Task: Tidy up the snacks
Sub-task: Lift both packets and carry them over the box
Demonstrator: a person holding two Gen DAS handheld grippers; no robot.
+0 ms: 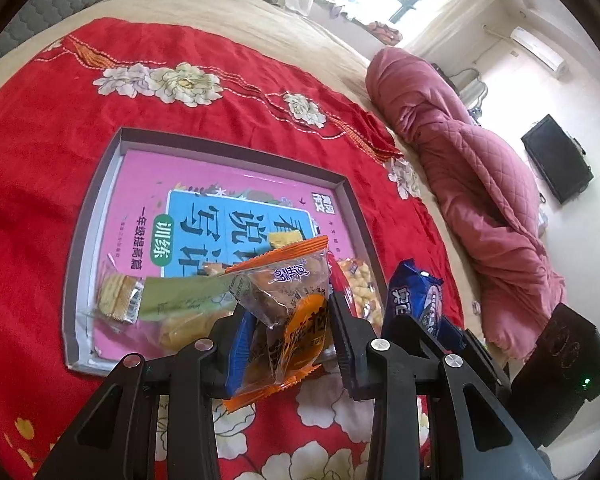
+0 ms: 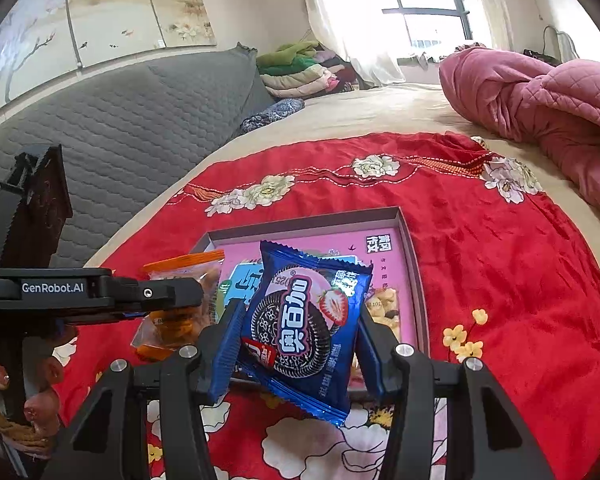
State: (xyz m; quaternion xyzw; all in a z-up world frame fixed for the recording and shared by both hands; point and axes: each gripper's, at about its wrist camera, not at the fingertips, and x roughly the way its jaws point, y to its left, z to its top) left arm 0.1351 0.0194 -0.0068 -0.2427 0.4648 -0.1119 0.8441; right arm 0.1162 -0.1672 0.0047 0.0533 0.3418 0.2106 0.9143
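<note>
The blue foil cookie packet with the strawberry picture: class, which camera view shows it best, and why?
The right wrist view: the blue foil cookie packet faces the lens, held in the right gripper, its printed front fully visible. The left wrist view catches only its edge beside the orange-and-clear snack packet.

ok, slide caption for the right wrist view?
Right gripper holds a blue cookie packet above the snack tray on a red bedspread.

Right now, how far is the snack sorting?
Done: crackers and a popcorn-like pack already lie in the shallow box. In hand: the left gripper holds an orange packet; the right gripper holds a blue cookie packet. Left: setting both inside the box.
</note>
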